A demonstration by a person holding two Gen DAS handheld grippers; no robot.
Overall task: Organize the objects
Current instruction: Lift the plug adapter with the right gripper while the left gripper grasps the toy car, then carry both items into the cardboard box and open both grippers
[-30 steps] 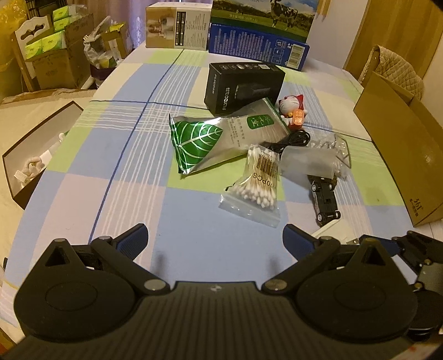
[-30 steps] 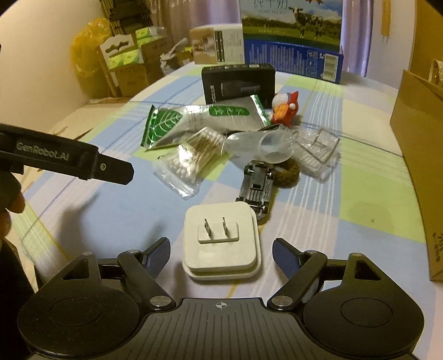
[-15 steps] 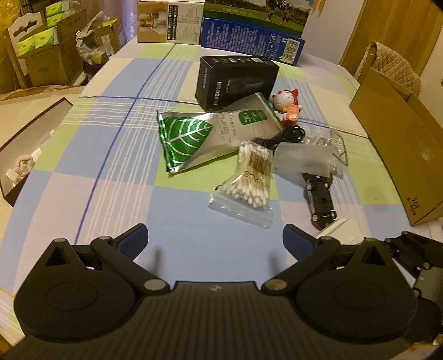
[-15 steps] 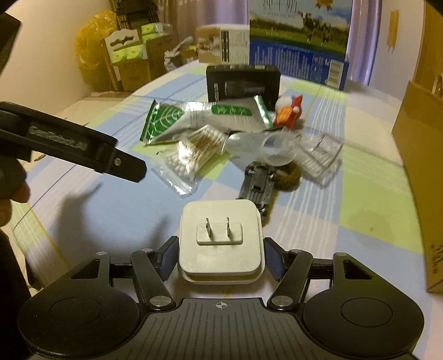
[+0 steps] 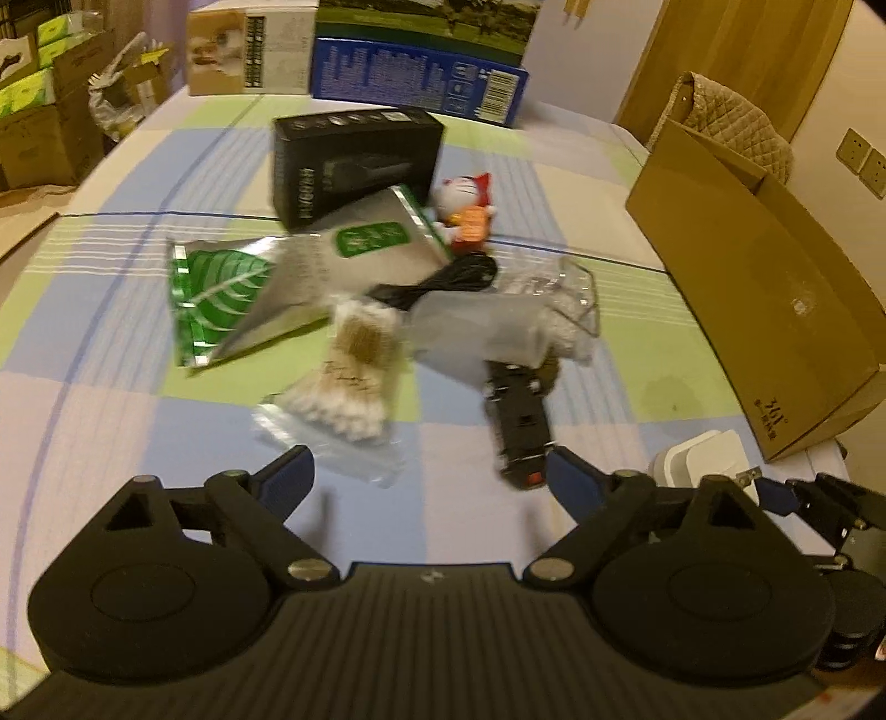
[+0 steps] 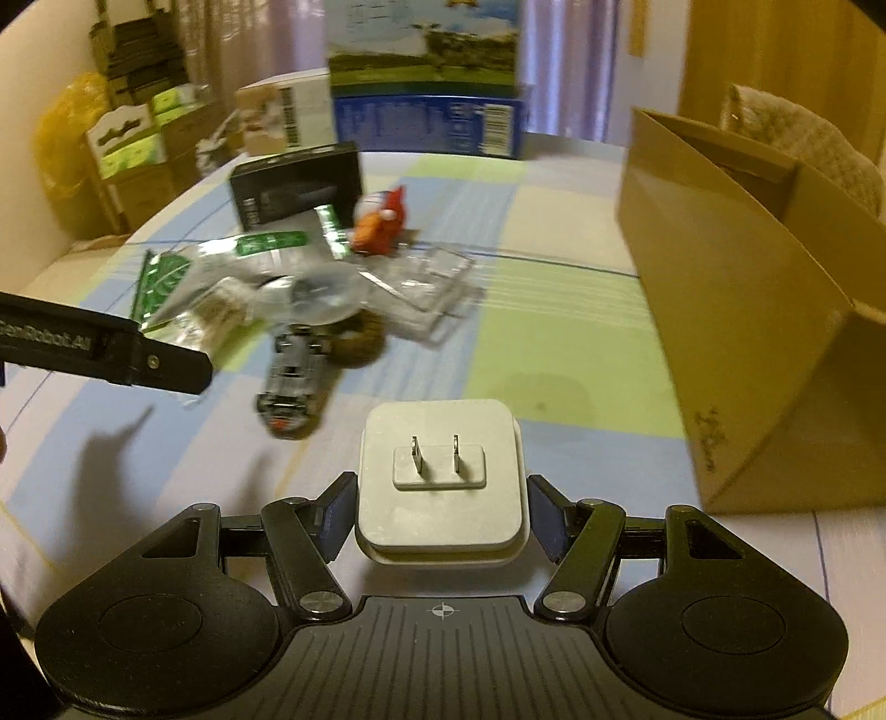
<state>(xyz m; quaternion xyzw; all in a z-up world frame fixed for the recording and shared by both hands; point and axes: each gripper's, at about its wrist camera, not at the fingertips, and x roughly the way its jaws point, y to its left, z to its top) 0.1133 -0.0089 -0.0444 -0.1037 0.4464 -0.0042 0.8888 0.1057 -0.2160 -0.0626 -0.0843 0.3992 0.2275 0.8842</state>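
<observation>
My right gripper (image 6: 440, 507) is shut on a white plug adapter (image 6: 440, 471), prongs up, lifted a little off the checked tablecloth; the adapter (image 5: 703, 459) also shows at the right of the left wrist view. My left gripper (image 5: 429, 471) stands open and empty above the cloth. Just ahead of it lie a bag of cotton swabs (image 5: 349, 387) and an upturned black toy car (image 5: 518, 426). Behind those lie a green-leaf foil pouch (image 5: 266, 282), a frosted cup (image 5: 476, 327), a clear plastic tray (image 5: 565, 293), a black cable (image 5: 448, 277), a cat figurine (image 5: 465, 210) and a black box (image 5: 354, 160).
An open cardboard box (image 6: 747, 288) stands on the table at the right, its opening upward. A blue milk carton box (image 5: 421, 77) and a beige box (image 5: 249, 50) line the far edge. Stacked cartons (image 6: 133, 144) fill the floor to the left.
My right gripper closed on the white adapter and raised it, swinging right toward the cardboard box. The left gripper moved forward and right, closer to the swabs and the toy car, still open.
</observation>
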